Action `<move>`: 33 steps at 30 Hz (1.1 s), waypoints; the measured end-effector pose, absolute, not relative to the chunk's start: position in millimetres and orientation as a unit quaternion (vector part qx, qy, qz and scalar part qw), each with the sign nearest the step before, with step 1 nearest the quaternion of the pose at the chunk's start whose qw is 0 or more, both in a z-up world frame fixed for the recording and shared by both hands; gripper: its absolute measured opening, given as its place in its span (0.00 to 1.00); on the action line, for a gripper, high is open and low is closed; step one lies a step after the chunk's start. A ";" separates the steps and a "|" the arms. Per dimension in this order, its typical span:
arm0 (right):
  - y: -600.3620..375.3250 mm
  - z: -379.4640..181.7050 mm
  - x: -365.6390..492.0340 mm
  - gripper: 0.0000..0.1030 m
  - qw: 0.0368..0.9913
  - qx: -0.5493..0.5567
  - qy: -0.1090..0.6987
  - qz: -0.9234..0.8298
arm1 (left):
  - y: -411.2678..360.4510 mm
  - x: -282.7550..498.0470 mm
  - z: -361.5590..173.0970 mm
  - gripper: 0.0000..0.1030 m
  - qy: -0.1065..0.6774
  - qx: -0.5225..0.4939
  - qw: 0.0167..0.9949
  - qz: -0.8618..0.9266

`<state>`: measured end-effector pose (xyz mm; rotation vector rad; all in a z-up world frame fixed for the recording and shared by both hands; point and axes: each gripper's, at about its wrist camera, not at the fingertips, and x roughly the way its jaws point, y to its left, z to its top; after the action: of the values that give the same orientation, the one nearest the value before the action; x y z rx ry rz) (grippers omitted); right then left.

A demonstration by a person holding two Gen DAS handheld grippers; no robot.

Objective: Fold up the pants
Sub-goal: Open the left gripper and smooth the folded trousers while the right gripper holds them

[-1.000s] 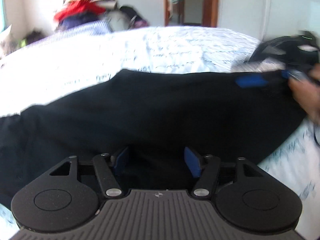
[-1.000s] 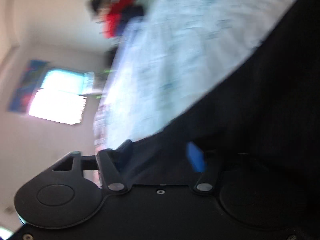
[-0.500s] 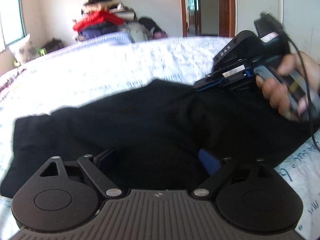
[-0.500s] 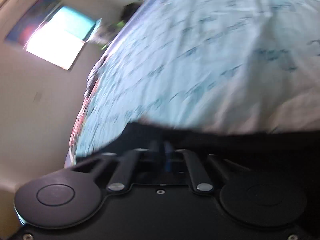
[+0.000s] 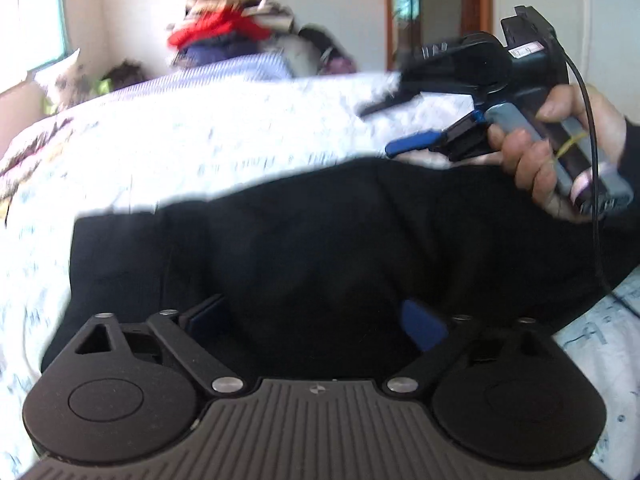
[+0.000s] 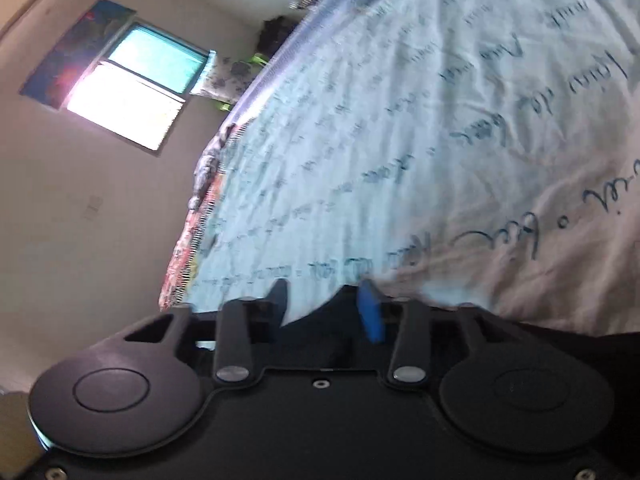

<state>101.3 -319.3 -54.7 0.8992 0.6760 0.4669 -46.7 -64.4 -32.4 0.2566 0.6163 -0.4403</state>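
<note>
left view only: you get the whole spread of the black pants (image 5: 320, 248) lying flat across the bed (image 5: 224, 148), plus the right tool (image 5: 404, 124) from the outside, held up in a hand (image 5: 560, 152) over the far right part of the fabric
right view only: tilted hard, mostly the sheet with handwriting print, and the window (image 6: 136, 84) on the wall with a poster (image 6: 76, 52) just beside it
left tool (image 5: 316, 316): spread wide, nothing between the blue pads (image 5: 424, 324), sitting right over the near edge of the pants
right tool: released too, blue pad and dark finger apart with nothing pinched; in its own view (image 6: 326, 306) only a sliver of black cloth shows down by the fingers
pants: near side of the bed, long way running left to right, one squared-off end at the left, far edge against the white sheet
other stuff: heap of clothes (image 5: 224, 36) with something red on top past the far end of the bed, a pillow (image 5: 60, 84) at the left under the window, wooden doorway (image 5: 436, 12) at the back
in the way: the hand and right tool cover a bit of the pants' top right part, a thin black cable (image 5: 592, 160) hangs down from it across the fabric; the left tool's body hides the nearest edge
blur: clothes heap and sheet print are smeared in the left view, can't read any of the writing
</note>
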 end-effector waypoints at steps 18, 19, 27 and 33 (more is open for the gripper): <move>-330.0 -101.0 -16.3 0.86 0.748 0.539 0.318 0.220 | -49.2 44.8 -30.7 0.92 0.351 0.058 0.919 -0.169; -334.1 -107.5 -23.2 0.68 0.755 0.531 0.316 0.219 | -45.1 60.3 -47.7 0.93 0.379 0.065 0.909 -0.158; -358.3 -73.5 -63.9 0.86 0.769 0.521 0.296 0.223 | -55.0 25.1 -9.7 0.90 0.320 0.073 0.928 -0.176; -396.2 -100.3 -90.2 0.60 0.753 0.538 0.340 0.169 | -111.6 -13.0 -54.2 0.93 0.336 0.176 0.886 -0.268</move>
<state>-90.2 -396.2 -100.3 1.1753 0.7413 0.3693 -13.0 -111.6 -54.2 0.3653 0.6991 -0.5564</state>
